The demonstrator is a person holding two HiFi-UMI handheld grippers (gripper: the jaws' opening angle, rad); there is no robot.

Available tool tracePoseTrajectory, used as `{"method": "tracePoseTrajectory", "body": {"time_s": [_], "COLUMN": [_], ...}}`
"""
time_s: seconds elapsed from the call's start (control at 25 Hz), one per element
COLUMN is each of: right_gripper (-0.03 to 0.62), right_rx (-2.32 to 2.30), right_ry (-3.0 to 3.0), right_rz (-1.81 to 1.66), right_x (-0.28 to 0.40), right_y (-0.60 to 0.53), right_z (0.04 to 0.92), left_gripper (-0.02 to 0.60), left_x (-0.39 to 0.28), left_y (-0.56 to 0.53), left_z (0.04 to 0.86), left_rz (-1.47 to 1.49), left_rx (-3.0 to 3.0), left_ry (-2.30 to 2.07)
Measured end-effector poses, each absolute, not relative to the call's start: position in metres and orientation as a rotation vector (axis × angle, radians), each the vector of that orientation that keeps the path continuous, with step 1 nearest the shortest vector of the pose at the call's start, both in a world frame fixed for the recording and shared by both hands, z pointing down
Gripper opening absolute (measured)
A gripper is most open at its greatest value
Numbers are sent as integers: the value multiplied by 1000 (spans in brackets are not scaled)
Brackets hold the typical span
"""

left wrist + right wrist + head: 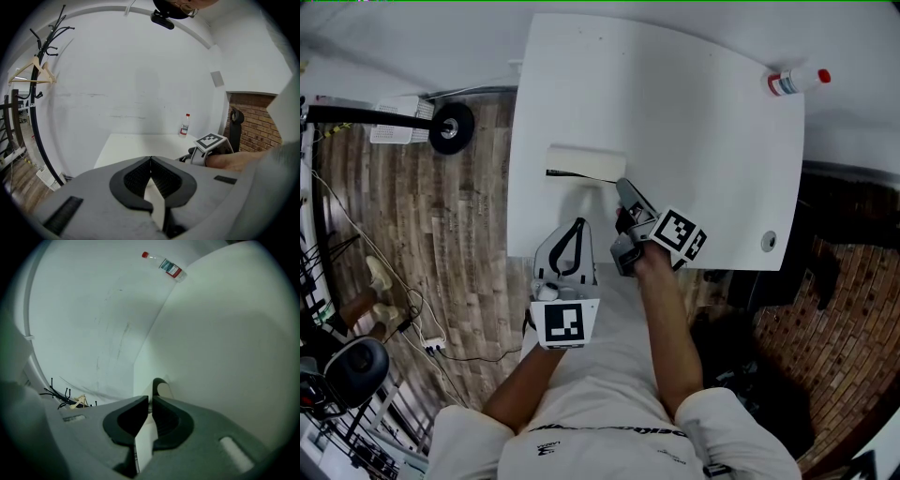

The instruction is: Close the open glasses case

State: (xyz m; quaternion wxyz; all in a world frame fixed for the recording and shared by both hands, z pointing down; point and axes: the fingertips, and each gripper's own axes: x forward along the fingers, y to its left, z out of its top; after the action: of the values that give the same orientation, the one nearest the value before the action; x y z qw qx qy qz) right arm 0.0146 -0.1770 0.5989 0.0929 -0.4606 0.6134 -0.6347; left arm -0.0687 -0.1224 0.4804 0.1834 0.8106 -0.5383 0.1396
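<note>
the white glasses case (pixel 586 163) lies on the table (pixel 703 141). left tongs (pixel 577 225) and right tongs (pixel 622 186) are both shut and hold nothing. the right tongs are just beside the case.

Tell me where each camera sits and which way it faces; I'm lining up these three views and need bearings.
Head view: on the person's head, looking steeply down at the white table, glasses case, left tool, right tool and both arms.
Left gripper view: rides the left tool, faces across the table toward the wall; its shut jaws and the right hand show.
Right gripper view: rides the right tool, faces along the table; shut jaws, glasses case just beyond.
Shared: the bottle appears in all three.
</note>
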Motion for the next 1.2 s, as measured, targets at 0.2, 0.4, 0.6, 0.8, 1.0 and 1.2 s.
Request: {"method": "tracePoseTrajectory", "body": {"time_s": [0.2, 0.4, 0.6, 0.8, 1.0, 1.2], "right_gripper": [18, 18, 18, 18, 18, 17], "right_rx": [-1378, -1375, -1382, -1393, -1401, -1406], "right_ry": [1804, 1800, 1794, 1793, 1790, 1791], "right_rz": [-1907, -1912, -1925, -1939, -1955, -1964], "right_x": [16, 16, 16, 17, 17, 17], "right_y": [-174, -175, -173, -171, -169, -167], "right_z": [606, 609, 613, 618, 622, 623], "left_gripper": [-2, -2, -2, -2, -2, -2], "left_x": [-69, -72, -71, -69, -69, -71], "left_y": [-123, -123, -124, -125, -125, -124], "left_z": [480, 484, 483, 484, 485, 488], "left_rz": [401, 399, 400, 406, 403, 399], "left_rx": [2280, 2282, 2280, 2278, 2277, 2273], "left_ry": [-1511, -1526, -1522, -1513, -1521, -1532]}}
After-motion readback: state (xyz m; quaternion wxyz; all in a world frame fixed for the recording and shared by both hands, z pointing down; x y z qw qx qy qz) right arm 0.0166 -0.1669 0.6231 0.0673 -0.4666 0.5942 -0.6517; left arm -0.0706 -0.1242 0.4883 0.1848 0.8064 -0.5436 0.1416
